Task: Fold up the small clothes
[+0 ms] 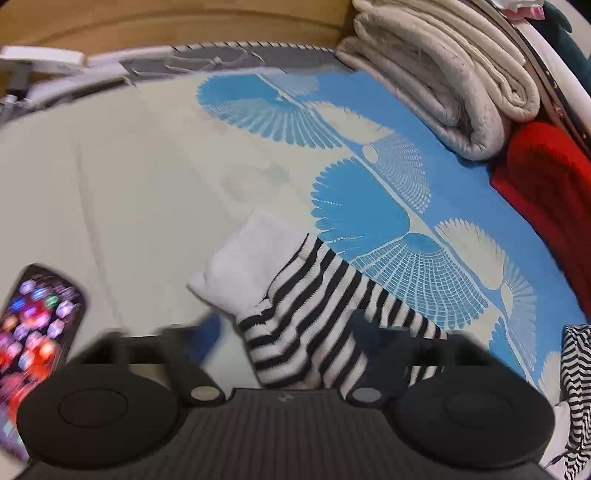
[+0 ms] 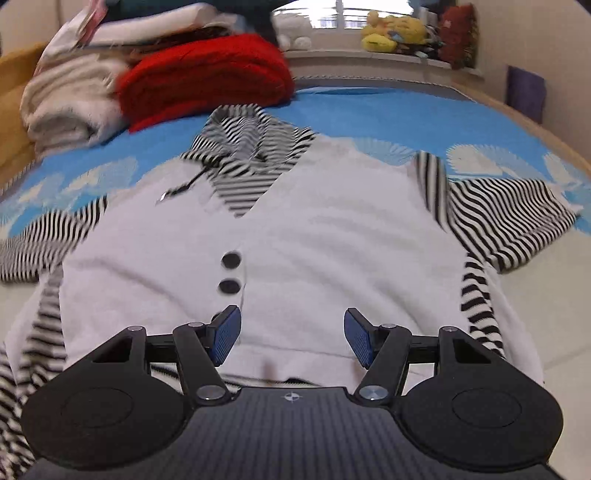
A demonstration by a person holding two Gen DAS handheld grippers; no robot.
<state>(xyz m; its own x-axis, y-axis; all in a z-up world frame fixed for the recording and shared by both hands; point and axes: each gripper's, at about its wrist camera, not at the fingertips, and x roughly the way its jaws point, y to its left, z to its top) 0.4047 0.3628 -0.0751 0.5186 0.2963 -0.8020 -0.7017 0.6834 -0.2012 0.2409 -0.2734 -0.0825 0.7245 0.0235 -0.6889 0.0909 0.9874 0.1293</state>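
Observation:
A small white cardigan-style top [image 2: 317,236] with black-and-white striped sleeves, hood and dark buttons lies flat, front up, on the bed. My right gripper [image 2: 291,338] is open, its blue pads [image 2: 225,332] just above the top's lower hem, empty. In the left wrist view one striped sleeve with a white cuff [image 1: 295,291] lies across the sheet and runs between my left gripper's fingers. My left gripper [image 1: 291,339] is open around the sleeve; the right finger is partly hidden by the cloth and the image is blurred.
The bed has a blue and cream fan-patterned sheet [image 1: 369,177]. Folded cream blankets [image 1: 436,74] and a red knit [image 1: 546,184] are stacked at the bed's far side. A phone [image 1: 33,332] with a lit screen lies at the left. Plush toys [image 2: 395,29] sit on the windowsill.

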